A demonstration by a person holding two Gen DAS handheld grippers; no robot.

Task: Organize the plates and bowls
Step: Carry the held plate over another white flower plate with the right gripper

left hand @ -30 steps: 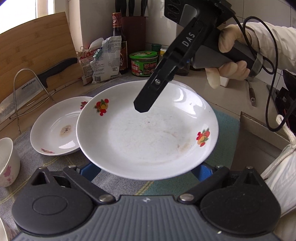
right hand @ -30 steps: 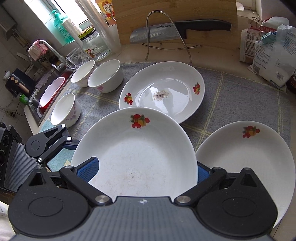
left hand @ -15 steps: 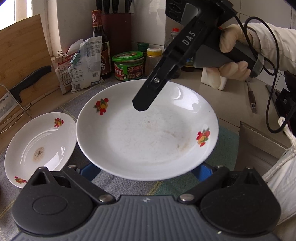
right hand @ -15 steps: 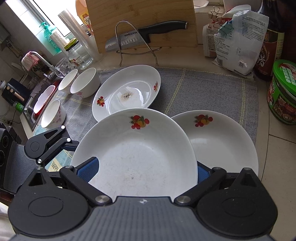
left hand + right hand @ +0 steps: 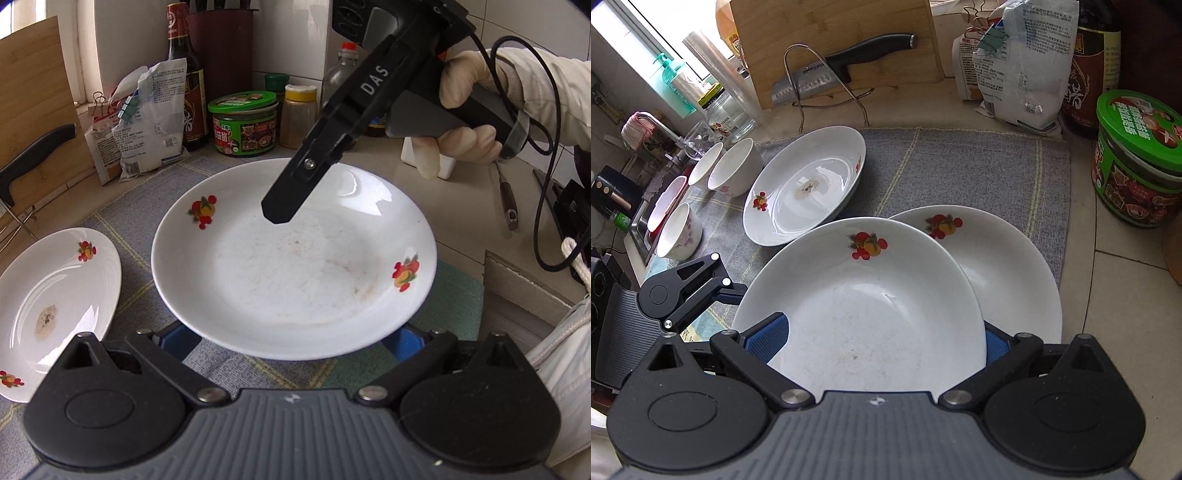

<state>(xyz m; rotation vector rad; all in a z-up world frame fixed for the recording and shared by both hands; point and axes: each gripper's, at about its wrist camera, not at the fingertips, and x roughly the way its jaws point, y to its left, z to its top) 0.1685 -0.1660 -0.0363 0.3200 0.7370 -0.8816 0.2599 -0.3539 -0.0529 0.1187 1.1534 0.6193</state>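
Stacking step: right gripper [image 5: 882, 343] and left gripper [image 5: 291, 338] both clamp held plate [image 5: 864, 306] over mat plate [image 5: 1008, 258]; next, lower centred, release.

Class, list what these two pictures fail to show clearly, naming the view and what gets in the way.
Left wrist view: whether the left tongs pinch the held plate; its rim covers the pads.
Right wrist view: likewise the right tongs.
Right wrist view: the near side of the second plate, behind the held plate.
Left wrist view: the stained plate, cut by the left edge.
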